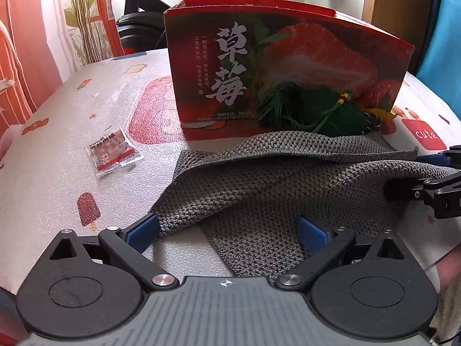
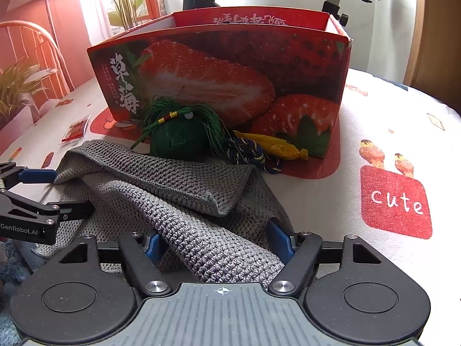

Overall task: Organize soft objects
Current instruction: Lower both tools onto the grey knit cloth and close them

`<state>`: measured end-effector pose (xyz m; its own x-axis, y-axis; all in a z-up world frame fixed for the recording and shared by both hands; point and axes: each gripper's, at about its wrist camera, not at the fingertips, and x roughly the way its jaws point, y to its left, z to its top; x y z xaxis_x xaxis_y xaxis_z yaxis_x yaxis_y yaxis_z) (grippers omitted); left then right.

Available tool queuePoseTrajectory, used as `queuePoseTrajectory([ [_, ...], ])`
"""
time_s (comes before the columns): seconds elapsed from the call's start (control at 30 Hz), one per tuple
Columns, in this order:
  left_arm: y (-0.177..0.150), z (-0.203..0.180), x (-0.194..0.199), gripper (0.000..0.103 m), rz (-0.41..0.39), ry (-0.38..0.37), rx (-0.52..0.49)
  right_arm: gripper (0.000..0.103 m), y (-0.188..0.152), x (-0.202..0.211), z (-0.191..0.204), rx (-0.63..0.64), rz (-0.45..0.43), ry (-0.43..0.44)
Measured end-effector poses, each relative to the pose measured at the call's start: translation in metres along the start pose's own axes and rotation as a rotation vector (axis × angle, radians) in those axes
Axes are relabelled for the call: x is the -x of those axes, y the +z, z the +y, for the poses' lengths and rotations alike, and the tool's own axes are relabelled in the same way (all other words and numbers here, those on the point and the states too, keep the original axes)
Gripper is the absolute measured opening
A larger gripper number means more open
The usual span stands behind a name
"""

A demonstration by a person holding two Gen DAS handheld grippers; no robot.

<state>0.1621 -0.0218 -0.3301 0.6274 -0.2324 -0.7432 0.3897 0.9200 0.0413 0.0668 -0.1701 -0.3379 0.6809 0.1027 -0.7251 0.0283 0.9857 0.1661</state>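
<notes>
Foam-textured printed tablecloth bears red strawberry box.

Box stands at table far edge; tasselled sachet before box; knitted cloth before sachet; snack packet left of cloth.

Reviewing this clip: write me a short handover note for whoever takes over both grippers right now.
Left gripper: jaws open around the grey knit cloth's near edge.
Right gripper: jaws open, a fold of the cloth between them, not yet clamped.
Green tassel ball and yellow pouch lie against the strawberry box.
Done: nothing visibly boxed.
Left: grip cloth, tidy it, stow all soft items.
</notes>
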Motion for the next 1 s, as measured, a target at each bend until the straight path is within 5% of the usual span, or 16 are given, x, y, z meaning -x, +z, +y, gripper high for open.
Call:
queuePoseTrajectory([
  [0.23, -0.004, 0.001, 0.001, 0.102, -0.018, -0.003, -0.007, 0.064, 0.0, 0.002, -0.003, -0.008, 0.002, 0.002],
  [0.43, -0.007, 0.003, 0.005, 0.089, -0.05, 0.003, -0.007, 0.06, -0.001, 0.003, -0.008, -0.028, 0.0, 0.007],
  [0.6, -0.005, 0.009, 0.01, 0.061, -0.068, 0.021, 0.015, 0.054, -0.001, 0.004, -0.012, -0.068, -0.003, 0.009],
  [0.67, -0.004, 0.012, 0.012, 0.031, -0.073, 0.018, 0.024, 0.038, -0.001, 0.006, -0.011, -0.064, -0.003, 0.018],
  [0.73, -0.003, 0.016, 0.014, 0.019, -0.073, 0.016, 0.035, 0.03, -0.001, 0.007, -0.01, -0.062, -0.003, 0.028],
  [1.0, -0.003, 0.025, 0.022, 0.007, -0.111, -0.019, 0.088, 0.019, 0.0, 0.011, -0.009, -0.063, -0.011, 0.041],
])
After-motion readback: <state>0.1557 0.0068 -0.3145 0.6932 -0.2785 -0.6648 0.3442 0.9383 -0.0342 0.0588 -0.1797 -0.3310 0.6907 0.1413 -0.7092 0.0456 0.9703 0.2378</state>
